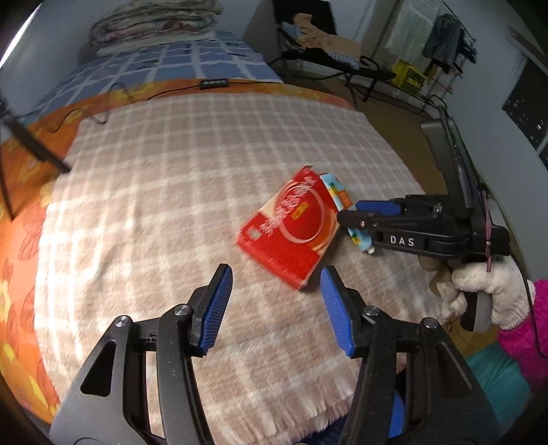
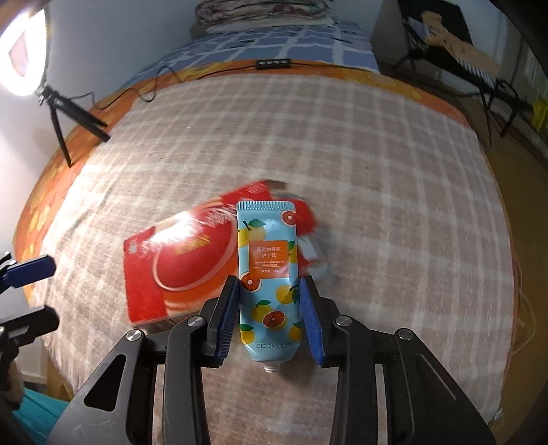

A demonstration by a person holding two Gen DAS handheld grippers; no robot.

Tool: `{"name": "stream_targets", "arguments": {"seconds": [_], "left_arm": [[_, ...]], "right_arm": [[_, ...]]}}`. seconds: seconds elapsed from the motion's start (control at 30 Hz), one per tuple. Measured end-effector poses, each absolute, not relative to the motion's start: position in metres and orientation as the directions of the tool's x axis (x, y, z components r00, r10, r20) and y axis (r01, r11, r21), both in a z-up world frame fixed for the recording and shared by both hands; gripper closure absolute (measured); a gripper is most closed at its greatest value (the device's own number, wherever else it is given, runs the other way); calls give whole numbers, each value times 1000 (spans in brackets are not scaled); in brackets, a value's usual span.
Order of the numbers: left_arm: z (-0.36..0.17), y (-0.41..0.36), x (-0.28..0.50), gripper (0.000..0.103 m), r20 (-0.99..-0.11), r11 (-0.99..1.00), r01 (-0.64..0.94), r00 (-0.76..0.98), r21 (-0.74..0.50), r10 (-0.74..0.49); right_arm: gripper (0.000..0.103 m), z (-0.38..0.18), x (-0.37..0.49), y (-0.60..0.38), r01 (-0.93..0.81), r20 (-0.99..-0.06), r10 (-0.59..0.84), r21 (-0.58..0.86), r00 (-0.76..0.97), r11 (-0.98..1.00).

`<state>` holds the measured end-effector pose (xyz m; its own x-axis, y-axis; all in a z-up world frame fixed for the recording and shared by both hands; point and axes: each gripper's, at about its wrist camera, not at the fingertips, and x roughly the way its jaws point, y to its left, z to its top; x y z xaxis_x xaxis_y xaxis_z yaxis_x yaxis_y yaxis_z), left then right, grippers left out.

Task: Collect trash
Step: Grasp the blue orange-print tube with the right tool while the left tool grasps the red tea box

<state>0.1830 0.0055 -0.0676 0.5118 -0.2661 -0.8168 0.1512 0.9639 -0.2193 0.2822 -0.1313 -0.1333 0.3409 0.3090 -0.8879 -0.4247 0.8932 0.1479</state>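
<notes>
A: Right claw?
B: Clamped on the hand cream tube, blue pads pressed against both sides of it. Tube's light blue with grapefruit print, cap end toward the camera, crimped end pointing away.

A: Is the tube off the bed?
B: Can't tell for sure. It sits over the edge of the red box, overlapping it in the right wrist view. Box is motion-blurred.

A: Where's the box?
B: Lying flat on the checkered blanket on the bed, near the close edge. In the left wrist view the red box is just ahead of the left claw, slightly right.

A: Left claw?
B: Fingers wide apart, nothing between them, above the blanket, short of the box.

A: Right claw visible from the left side?
B: Yes, right claw comes in from the right, held by a white-gloved hand, tube poking out behind the box.

A: Background?
B: Folded quilt at the far end of the bed, black cable across the orange sheet.
</notes>
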Motion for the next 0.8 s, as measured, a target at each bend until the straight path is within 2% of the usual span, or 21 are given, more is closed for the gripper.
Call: {"name": "stream_targets", "arguments": {"seconds": [0.1,0.33,0.63,0.77,0.8], "left_arm": [[-70,-11,198,32,-822,958,204,496,-201,-278],[-89,-57,224,29,-864,942,335,470,-16,-182],[-132,-104,238,29,-894,860,449,449,241,16],[-137,-93,252,26,-894,875,422,447,238,28],[-139,-89,255,23,-894,880,416,447,230,22]], "right_arm": [[69,-137,285,-146,-396,-895,293,148,337,906],[69,-143,287,-173,-350,-901,316,205,298,914],[69,-149,284,-191,-319,-898,343,251,277,914],[69,-147,282,-196,-317,-896,344,252,280,914],[69,-147,282,-194,-318,-897,343,251,280,914]]}}
